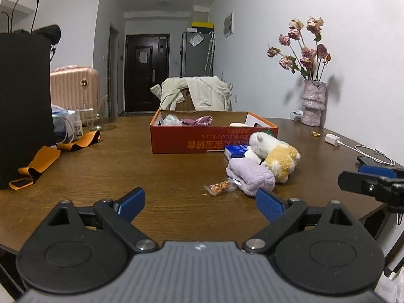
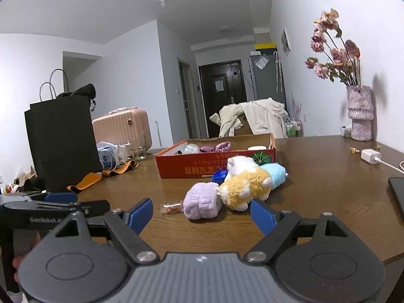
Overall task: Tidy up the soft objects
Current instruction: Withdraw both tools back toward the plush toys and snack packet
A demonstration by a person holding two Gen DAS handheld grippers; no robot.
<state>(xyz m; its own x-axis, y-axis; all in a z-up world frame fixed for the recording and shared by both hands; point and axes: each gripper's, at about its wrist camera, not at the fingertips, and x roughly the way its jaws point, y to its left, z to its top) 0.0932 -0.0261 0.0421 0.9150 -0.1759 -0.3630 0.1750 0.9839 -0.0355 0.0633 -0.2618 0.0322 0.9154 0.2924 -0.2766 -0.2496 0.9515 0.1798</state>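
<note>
The right gripper (image 2: pixel 202 214) hangs low over the near edge of the table (image 2: pixel 315 189), its blue fingers (image 2: pixel 262 216) spread wide with nothing between them. The left gripper (image 1: pixel 200 203) is level with it on the other side, likewise wide open and empty.

Just ahead of both, near the middle of the table, lies a small heap of soft things. Nearest is a purple plush roll (image 2: pixel 200 200), and touching it on the right is a yellow and white stuffed toy (image 2: pixel 246 185) lying on its side. Behind that a pale blue plush (image 2: pixel 276 174) pokes out, and a small blue pack (image 2: pixel 219 176) sits against the heap. A crinkly snack wrapper (image 2: pixel 171 207) lies just beside the purple roll on the left.

Behind the heap stands an open red cardboard box (image 2: pixel 202 166), already holding some satin and other soft pieces; it looks like the place to put things.

The plush pieces should be light and squashy, with fuzzy surfaces that grip well, and nothing about them seems fragile. They will give under the fingers, so the hold likely needs to close well in across the thick middle of the purple roll, not on a loose edge. The toy's body offers more bulk than its small legs.
</note>
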